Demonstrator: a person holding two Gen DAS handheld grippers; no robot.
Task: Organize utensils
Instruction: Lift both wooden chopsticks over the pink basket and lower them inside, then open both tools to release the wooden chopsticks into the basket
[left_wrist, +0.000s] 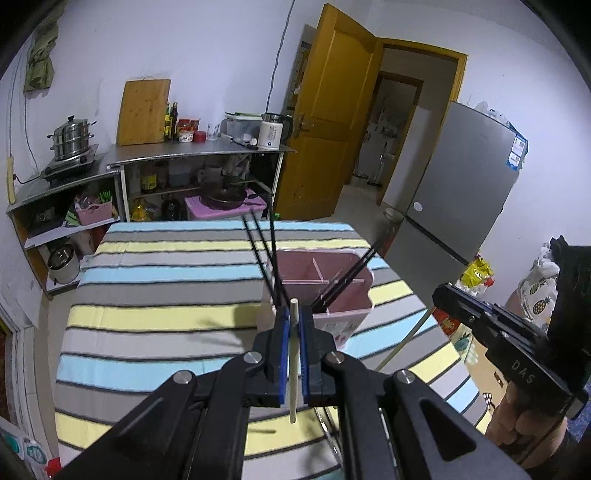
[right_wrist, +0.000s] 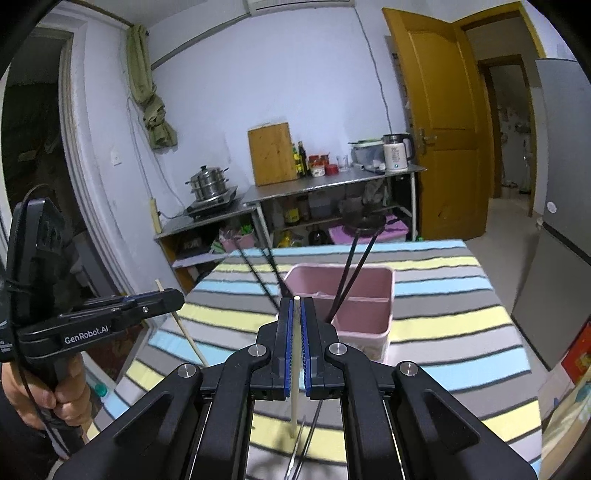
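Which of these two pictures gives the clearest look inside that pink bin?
The right wrist view: it looks down into the pink bin, showing its divider and the black chopsticks leaning in one compartment. In the left wrist view the bin sits partly behind the left gripper, its interior less clear.

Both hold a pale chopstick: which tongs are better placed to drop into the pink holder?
Probably right: the right tongs sit at the rim of the pink holder, while the left tongs hang well off to its side.
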